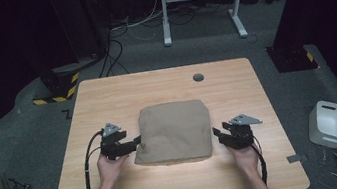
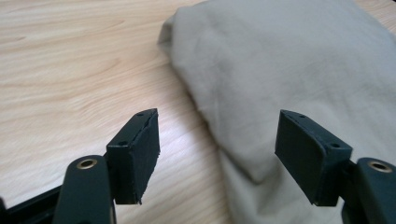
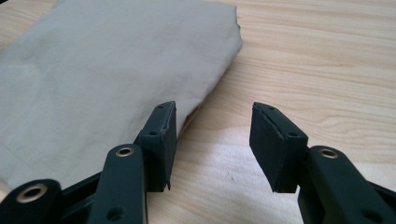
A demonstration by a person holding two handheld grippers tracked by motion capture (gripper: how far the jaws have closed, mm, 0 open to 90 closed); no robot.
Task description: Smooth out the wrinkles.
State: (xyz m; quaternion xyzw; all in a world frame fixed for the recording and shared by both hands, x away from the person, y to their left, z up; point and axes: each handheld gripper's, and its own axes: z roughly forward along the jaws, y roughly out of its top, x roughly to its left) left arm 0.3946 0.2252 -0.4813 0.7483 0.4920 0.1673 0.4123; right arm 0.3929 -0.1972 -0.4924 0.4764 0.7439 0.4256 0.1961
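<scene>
Dark floor and trailing cables surround a pale wooden table [image 1: 105, 91], and on it lies a folded beige cloth [image 1: 173, 131], squared off into a thick, tidy pad.

By the look of it, the folding is far along: the cloth sits as a neat bundle, and both tools flank it without holding it. The left hand-held gripper [image 1: 134, 142] stands just beside the cloth's left edge, with its jaws apart and nothing pinched. In the left gripper view the cloth's rounded fold [image 2: 289, 84] lies ahead and toward its right jaw, partly between the two pads but not pressed by them. The right hand-held gripper [image 1: 218, 132] stands just beside the cloth's right edge, likewise spread and empty. In the right gripper view the cloth's near corner [image 3: 116, 79] lies ahead and to the left of its left jaw, while bare wood shows between the jaws.

If another fold or a lift is meant, each tool would probably need to slide inward and close on the layered edge, catching all plies together. A shallow bite might peel off the top layer alone.
</scene>
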